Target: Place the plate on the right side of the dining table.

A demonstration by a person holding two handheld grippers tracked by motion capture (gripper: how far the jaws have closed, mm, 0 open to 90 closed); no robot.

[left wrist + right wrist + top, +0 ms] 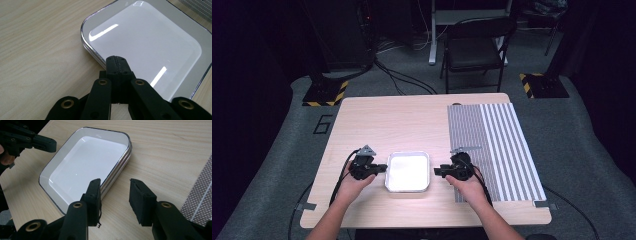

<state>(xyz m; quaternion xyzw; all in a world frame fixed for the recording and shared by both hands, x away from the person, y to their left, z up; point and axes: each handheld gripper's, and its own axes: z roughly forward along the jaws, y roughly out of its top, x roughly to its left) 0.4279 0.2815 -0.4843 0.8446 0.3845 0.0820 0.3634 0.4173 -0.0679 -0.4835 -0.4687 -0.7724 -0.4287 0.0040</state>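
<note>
The left gripper [116, 60] view shows jaws pressed together at the white tray's [407, 171] 9 o'clock rim; right gripper [113, 195], gaping, flanks 3 o'clock. Tray holds nothing.

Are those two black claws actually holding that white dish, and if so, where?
The left gripper is shut at the white tray's rim, but whether it pinches the rim cannot be told. The right gripper is open beside the opposite rim, holding nothing.

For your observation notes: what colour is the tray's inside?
White, glossy, inside the tray; right gripper view shows it best.
</note>
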